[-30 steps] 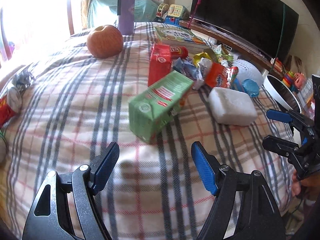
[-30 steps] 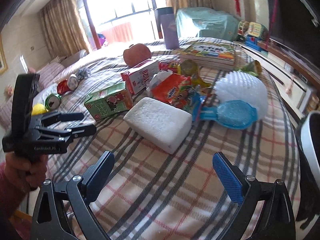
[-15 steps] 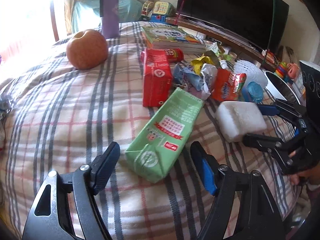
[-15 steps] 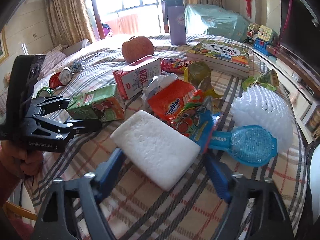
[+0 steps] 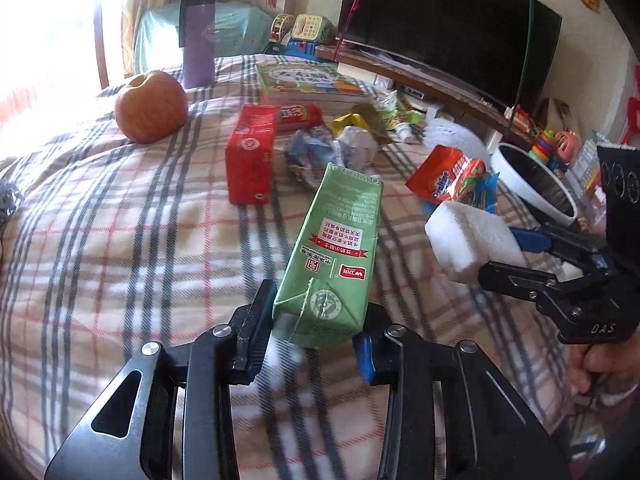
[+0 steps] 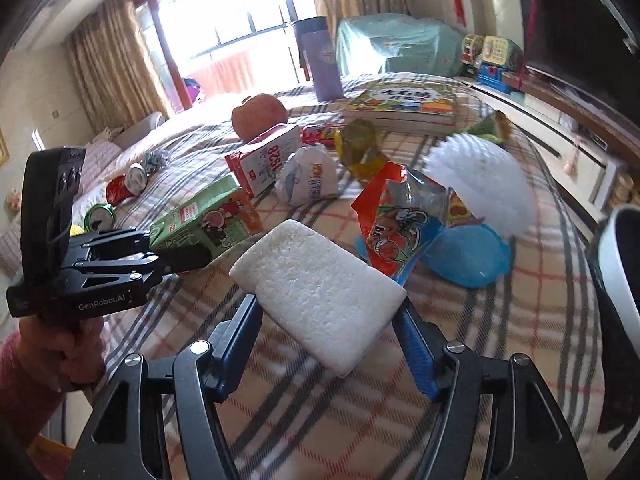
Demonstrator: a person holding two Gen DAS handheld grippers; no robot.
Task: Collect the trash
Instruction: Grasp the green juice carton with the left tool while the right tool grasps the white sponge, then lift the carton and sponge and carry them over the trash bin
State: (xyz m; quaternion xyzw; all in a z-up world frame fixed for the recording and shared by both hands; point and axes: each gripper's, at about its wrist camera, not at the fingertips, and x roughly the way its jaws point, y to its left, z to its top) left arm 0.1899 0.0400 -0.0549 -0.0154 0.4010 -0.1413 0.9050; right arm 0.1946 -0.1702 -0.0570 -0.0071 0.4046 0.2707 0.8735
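Both pieces of trash now gripped and lifted

The green carton (image 5: pixel 332 256), loose on the plaid blanket (image 5: pixel 120 240) a second ago, is now clamped at its base by the left gripper (image 5: pixel 312 332) and tipped up; the white foam block (image 6: pixel 320 292) is likewise pinched in the right gripper (image 6: pixel 328 328), clear of the blanket. Both grasps look done, so carrying to the white bin (image 5: pixel 532 184) at the bedside likely follows.

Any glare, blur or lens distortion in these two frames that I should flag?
Left wrist view: the window is blown out white at upper left, the plaid blanket smears near the left tongs, and the green carton stays sharp. Right wrist view: the window glares, the white mesh ball is motion-blurred, and fisheye bending darkens the corners.
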